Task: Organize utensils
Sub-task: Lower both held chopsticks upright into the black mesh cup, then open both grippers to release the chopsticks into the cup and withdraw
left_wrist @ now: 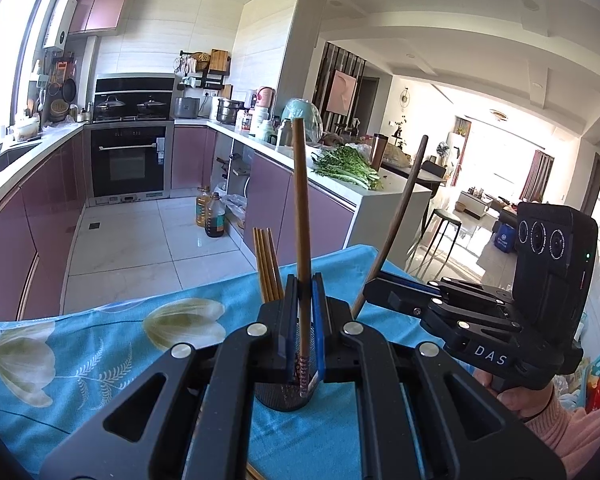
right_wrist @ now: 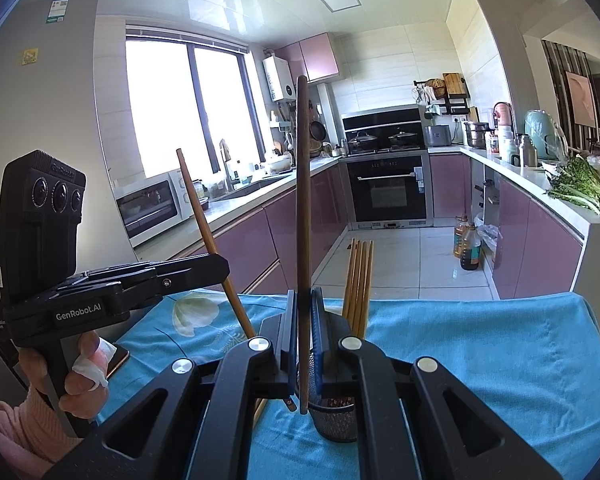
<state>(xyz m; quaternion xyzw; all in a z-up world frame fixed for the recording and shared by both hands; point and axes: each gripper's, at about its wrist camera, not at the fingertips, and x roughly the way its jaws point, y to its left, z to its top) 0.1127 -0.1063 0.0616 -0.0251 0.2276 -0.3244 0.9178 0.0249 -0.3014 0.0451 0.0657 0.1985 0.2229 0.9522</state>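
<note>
A black mesh utensil cup (left_wrist: 282,394) stands on the blue flowered cloth; it also shows in the right wrist view (right_wrist: 336,420). Several light wooden chopsticks (left_wrist: 267,266) stand in it, also seen in the right wrist view (right_wrist: 359,286). My left gripper (left_wrist: 303,292) is shut on a brown chopstick (left_wrist: 301,200), held upright with its patterned lower end over the cup. My right gripper (right_wrist: 303,308) is shut on a darker brown chopstick (right_wrist: 302,220), upright, its lower end beside the cup's rim. Each gripper shows in the other's view: the right one (left_wrist: 370,292), the left one (right_wrist: 220,268).
The blue cloth (right_wrist: 480,352) covers a table whose far edge faces the kitchen floor. Purple cabinets, an oven (left_wrist: 129,160) and oil bottles (left_wrist: 214,216) stand beyond. Greens (left_wrist: 346,164) lie on the counter. A phone-like object (right_wrist: 118,360) lies at the cloth's left edge.
</note>
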